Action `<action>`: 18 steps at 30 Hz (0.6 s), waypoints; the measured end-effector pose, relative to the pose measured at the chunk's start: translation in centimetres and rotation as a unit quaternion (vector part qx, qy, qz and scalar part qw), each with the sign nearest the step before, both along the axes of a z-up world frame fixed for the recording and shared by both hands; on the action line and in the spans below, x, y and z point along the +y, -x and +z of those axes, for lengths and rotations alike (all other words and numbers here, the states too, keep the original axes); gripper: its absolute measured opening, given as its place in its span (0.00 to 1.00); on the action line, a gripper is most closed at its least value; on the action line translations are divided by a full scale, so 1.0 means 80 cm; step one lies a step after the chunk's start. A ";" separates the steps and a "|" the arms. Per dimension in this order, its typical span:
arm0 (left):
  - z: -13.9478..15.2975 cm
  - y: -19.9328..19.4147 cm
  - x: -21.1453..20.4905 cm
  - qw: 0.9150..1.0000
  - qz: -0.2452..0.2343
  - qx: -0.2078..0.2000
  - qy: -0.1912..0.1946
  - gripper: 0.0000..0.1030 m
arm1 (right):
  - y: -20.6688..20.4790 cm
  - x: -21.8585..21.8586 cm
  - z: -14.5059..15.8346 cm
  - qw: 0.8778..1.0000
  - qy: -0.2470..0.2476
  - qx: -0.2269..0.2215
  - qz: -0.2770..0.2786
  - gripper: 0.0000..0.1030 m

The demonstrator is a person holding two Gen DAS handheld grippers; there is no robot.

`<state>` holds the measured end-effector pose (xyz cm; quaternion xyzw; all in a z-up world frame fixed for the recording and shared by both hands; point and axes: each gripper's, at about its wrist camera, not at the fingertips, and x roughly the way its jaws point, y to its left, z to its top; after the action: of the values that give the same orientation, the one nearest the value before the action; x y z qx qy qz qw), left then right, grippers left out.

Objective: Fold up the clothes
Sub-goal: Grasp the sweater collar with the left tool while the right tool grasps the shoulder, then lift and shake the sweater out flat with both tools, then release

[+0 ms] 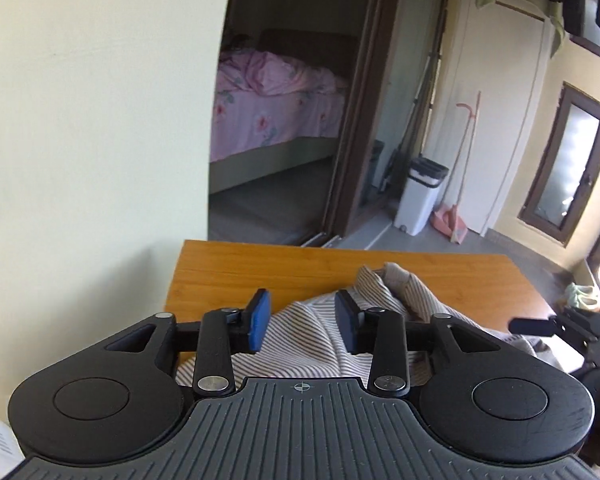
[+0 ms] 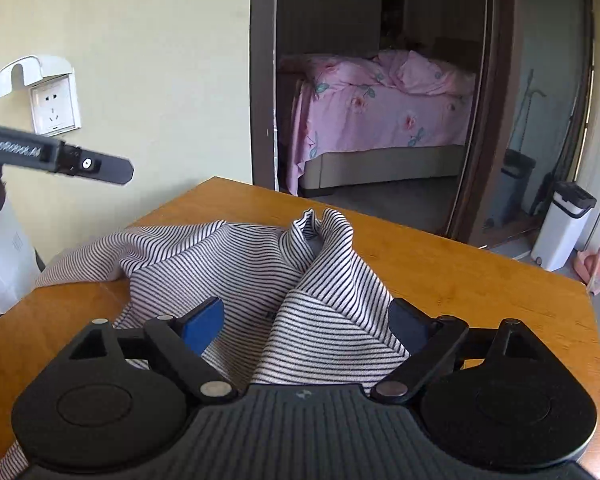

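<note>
Right up close, the left gripper (image 1: 304, 322) hangs above the striped shirt (image 1: 300, 340), its blue-padded fingers (image 1: 259, 320) spread moderately apart with nothing between them but cloth showing below. Over on the other side, the right gripper (image 2: 306, 326) has its fingers (image 2: 204, 326) splayed wide, empty too, poised over the same striped shirt (image 2: 260, 272). That shirt lies crumpled on the wooden table (image 2: 460, 272), bunched into a peaked fold near the middle, one end trailing toward the table's left edge. From the right wrist view, the left gripper (image 2: 112, 170) pokes in at the left, raised above the table level. From the left wrist view, part of the right gripper (image 1: 530, 326) shows at the right edge. Beyond the table, a white bin (image 1: 420, 196) stands on the floor beside a pink dustpan (image 1: 450, 222). Farthest back, through the dark-framed doorway, a bed (image 2: 380, 116) with pink floral covers.
</note>
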<state>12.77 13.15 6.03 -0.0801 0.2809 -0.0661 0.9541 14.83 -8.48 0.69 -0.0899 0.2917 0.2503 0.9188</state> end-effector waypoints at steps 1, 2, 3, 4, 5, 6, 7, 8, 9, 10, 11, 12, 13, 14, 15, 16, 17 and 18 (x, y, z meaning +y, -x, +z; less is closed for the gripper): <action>-0.011 0.002 -0.013 1.000 -0.015 0.006 0.012 0.60 | -0.007 0.006 -0.004 1.000 0.006 0.007 0.001 0.81; -0.021 0.003 -0.024 0.999 -0.024 0.011 0.020 0.64 | -0.013 0.012 -0.012 1.000 0.018 0.014 0.003 0.77; -0.034 0.002 -0.035 0.999 -0.027 0.014 0.030 0.66 | -0.018 0.018 -0.026 0.999 0.046 0.020 0.009 0.63; -0.048 -0.001 -0.044 0.998 -0.026 0.018 0.046 0.68 | -0.020 0.024 -0.037 0.997 0.072 0.020 0.012 0.42; -0.059 -0.002 -0.049 0.997 -0.027 0.022 0.066 0.69 | -0.022 0.027 -0.044 0.995 0.096 0.014 0.014 0.36; -0.069 -0.004 -0.053 0.995 -0.030 0.026 0.086 0.71 | -0.025 0.024 -0.040 0.994 0.113 -0.008 0.014 0.29; -0.078 -0.005 -0.057 0.993 -0.033 0.030 0.107 0.76 | -0.029 0.021 -0.036 0.991 0.129 -0.029 0.013 0.16; -0.085 -0.006 -0.062 0.992 -0.040 0.029 0.119 0.82 | -0.033 0.017 -0.033 0.987 0.149 -0.053 0.009 0.15; -0.090 -0.006 -0.068 0.991 -0.049 0.023 0.119 0.85 | -0.041 0.013 -0.028 0.980 0.180 -0.085 -0.004 0.14; -0.094 -0.007 -0.076 0.992 -0.056 0.017 0.109 0.88 | -0.049 0.010 -0.024 0.971 0.210 -0.118 -0.017 0.12; -0.098 -0.008 -0.085 0.993 -0.061 0.013 0.096 0.90 | -0.056 0.006 -0.019 0.959 0.239 -0.150 -0.030 0.12; -0.104 -0.008 -0.092 0.995 -0.063 0.010 0.078 0.90 | -0.065 0.002 -0.018 0.949 0.263 -0.171 -0.041 0.10; -0.108 -0.006 -0.097 0.996 -0.060 0.010 0.062 0.90 | -0.075 0.001 -0.026 0.948 0.271 -0.164 -0.045 0.09; -0.112 -0.003 -0.099 0.997 -0.056 0.011 0.051 0.89 | -0.085 0.000 -0.035 0.946 0.279 -0.156 -0.049 0.09; -0.113 0.000 -0.099 0.998 -0.051 0.008 0.046 0.89 | -0.095 -0.001 -0.043 0.945 0.286 -0.149 -0.053 0.09; -0.112 0.004 -0.098 0.998 -0.045 0.004 0.044 0.92 | -0.104 -0.003 -0.051 0.944 0.294 -0.141 -0.057 0.09; -0.111 0.007 -0.098 0.998 -0.041 0.003 0.038 0.92 | -0.114 -0.004 -0.059 0.942 0.302 -0.134 -0.061 0.09; -0.111 0.010 -0.098 0.999 -0.038 0.004 0.035 0.92 | -0.124 -0.005 -0.068 0.940 0.310 -0.126 -0.065 0.09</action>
<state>11.95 5.32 -2.83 -0.1031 0.2853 -0.1115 0.9463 24.78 -8.89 -4.72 -0.3819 0.2418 0.0739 0.8889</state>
